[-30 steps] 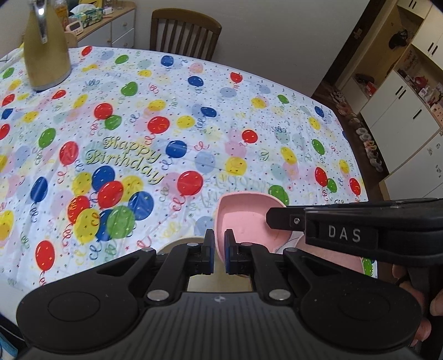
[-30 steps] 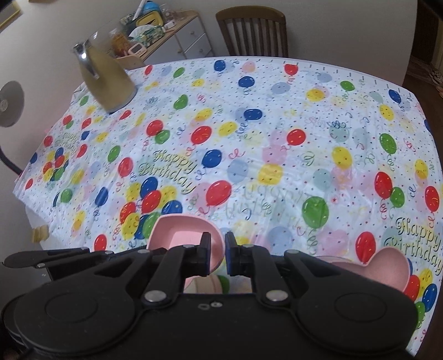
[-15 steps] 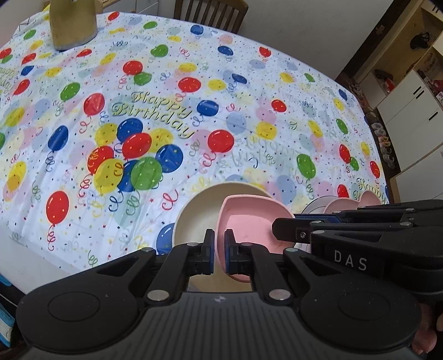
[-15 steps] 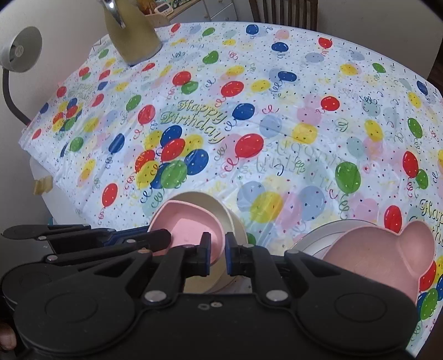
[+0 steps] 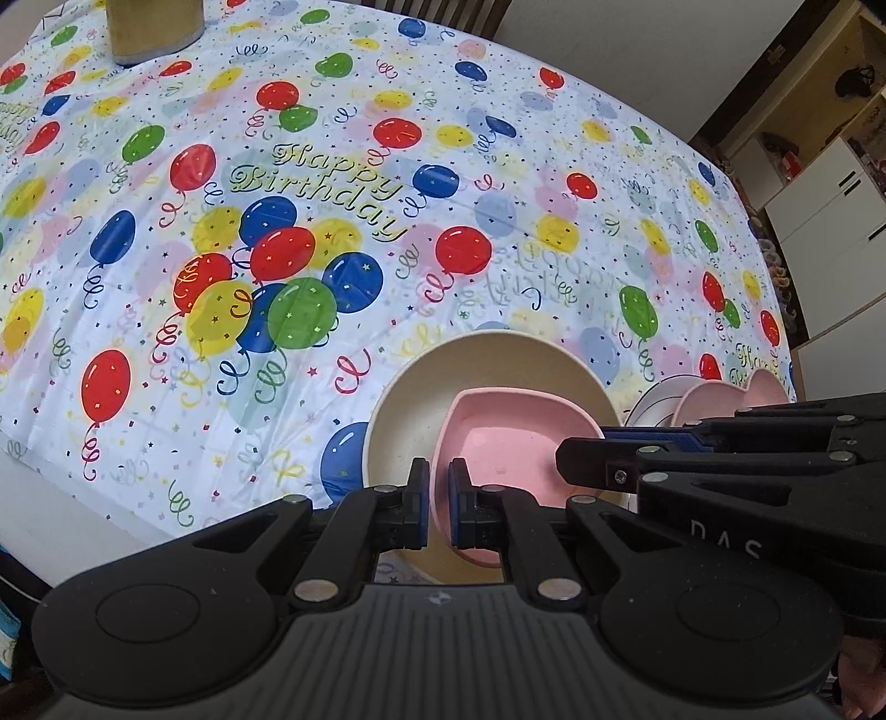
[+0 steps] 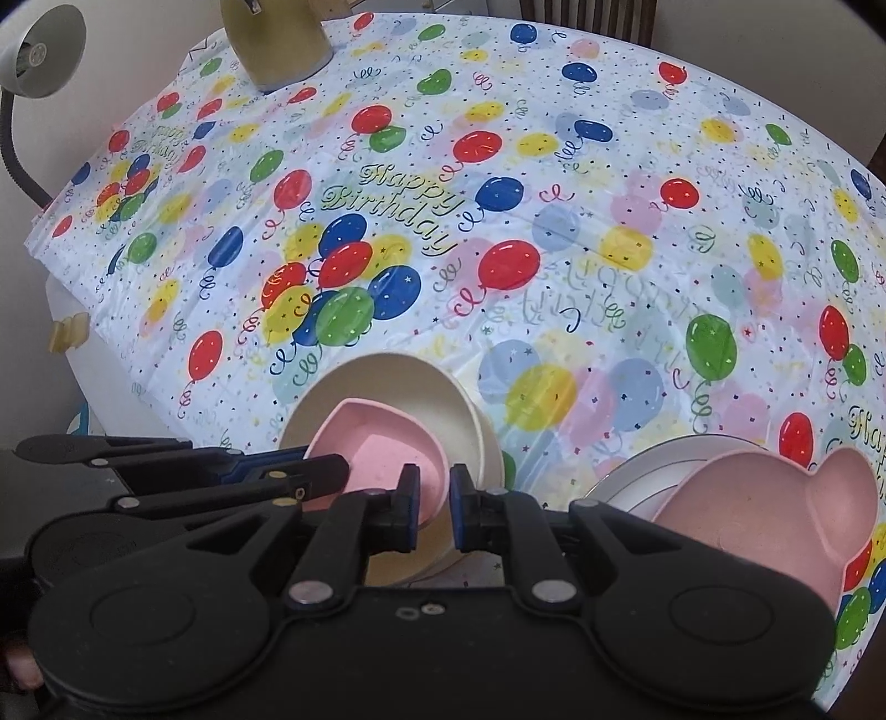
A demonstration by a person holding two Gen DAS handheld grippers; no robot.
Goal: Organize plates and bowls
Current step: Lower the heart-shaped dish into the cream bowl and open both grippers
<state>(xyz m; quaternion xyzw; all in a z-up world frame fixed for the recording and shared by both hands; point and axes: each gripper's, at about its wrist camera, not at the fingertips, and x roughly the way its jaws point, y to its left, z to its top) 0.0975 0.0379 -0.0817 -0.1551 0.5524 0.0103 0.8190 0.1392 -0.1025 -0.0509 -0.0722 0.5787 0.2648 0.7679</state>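
Balloon-print tablecloth [image 5: 387, 166], loud as anything

Red, blue, green, yellow balloons on white; pink bowl [image 5: 501, 443] in cream bowl [image 5: 487, 360]; mustard-yellow jug [image 6: 277, 39].

Both wrist views are taken from close above the table's near edge, angled down and forward across the balloon tablecloth [image 5: 343, 183]. The cream bowl [image 5: 487, 365] and pink dish [image 6: 382, 443] are shared.

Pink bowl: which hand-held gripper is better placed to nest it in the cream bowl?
Left. The left hand-held gripper clamps the pink bowl by its rim, over the cream bowl; the right hand-held gripper sits alongside, its hold unclear.
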